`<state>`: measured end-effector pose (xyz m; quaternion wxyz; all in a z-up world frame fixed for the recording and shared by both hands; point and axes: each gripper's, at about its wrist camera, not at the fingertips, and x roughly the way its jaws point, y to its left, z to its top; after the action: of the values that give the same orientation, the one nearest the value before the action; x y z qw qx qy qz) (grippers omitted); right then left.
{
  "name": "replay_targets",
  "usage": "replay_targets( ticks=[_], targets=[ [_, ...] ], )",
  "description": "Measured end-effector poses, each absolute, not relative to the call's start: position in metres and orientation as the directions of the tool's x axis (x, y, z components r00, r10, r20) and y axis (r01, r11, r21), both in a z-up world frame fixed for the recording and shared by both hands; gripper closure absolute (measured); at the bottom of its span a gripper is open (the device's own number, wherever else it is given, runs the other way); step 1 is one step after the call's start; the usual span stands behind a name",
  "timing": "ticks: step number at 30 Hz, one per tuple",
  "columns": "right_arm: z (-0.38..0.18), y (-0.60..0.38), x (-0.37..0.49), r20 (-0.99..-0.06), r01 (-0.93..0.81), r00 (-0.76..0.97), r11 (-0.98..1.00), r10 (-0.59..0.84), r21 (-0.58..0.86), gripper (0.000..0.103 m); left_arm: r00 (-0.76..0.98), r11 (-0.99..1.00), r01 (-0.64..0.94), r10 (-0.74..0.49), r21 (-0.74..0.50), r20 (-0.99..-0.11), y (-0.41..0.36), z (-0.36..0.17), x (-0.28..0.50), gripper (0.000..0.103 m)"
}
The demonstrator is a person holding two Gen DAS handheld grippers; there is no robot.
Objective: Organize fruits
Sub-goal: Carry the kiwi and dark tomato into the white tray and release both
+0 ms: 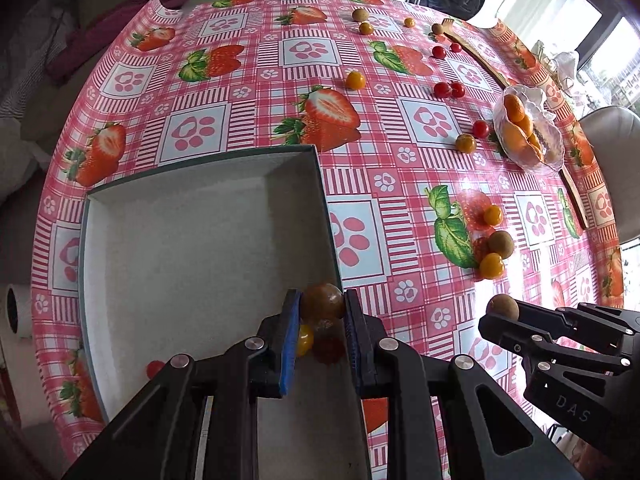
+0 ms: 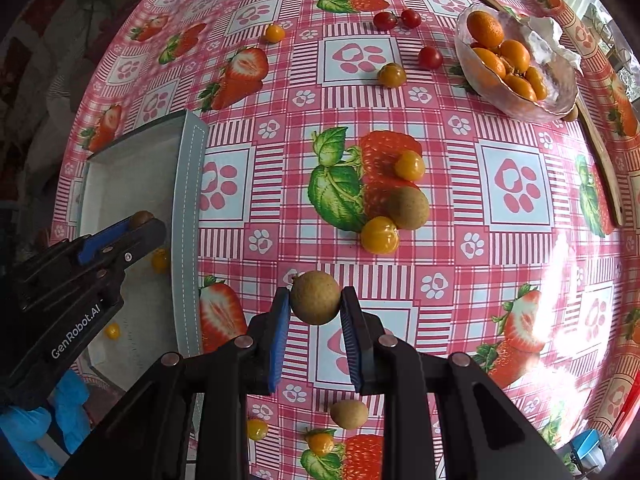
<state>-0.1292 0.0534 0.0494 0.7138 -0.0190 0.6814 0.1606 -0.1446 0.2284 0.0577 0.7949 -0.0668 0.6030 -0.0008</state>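
My left gripper is shut on a brown-green round fruit and holds it above the near right corner of the grey box. Under it in the box lie a yellow tomato and a red one. My right gripper is shut on a tan longan and holds it above the cloth right of the box. The left gripper also shows in the right wrist view, over the box. The right gripper shows in the left wrist view.
Red and yellow cherry tomatoes and longans are scattered over the strawberry tablecloth. A glass bowl of kumquats stands at the far right, by a wooden spoon. More fruit lies near me.
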Motion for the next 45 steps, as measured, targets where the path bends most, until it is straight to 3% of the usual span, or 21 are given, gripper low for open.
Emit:
replay_targets(
  ticks=[25,45],
  targets=[
    [0.061,0.159,-0.131,-0.975,-0.408,0.007,0.891,0.222,0.2,0.075,0.282,0.966,-0.238,-0.028,-0.098,-0.959,0.328,0.052,-0.172,0.08],
    [0.033,0.223,-0.106,-0.975,-0.44,-0.04,0.872,0.221,0.215,0.075,0.256,0.964,-0.256,-0.003,-0.071,-0.967,0.358,0.025,-0.146,0.08]
  ],
)
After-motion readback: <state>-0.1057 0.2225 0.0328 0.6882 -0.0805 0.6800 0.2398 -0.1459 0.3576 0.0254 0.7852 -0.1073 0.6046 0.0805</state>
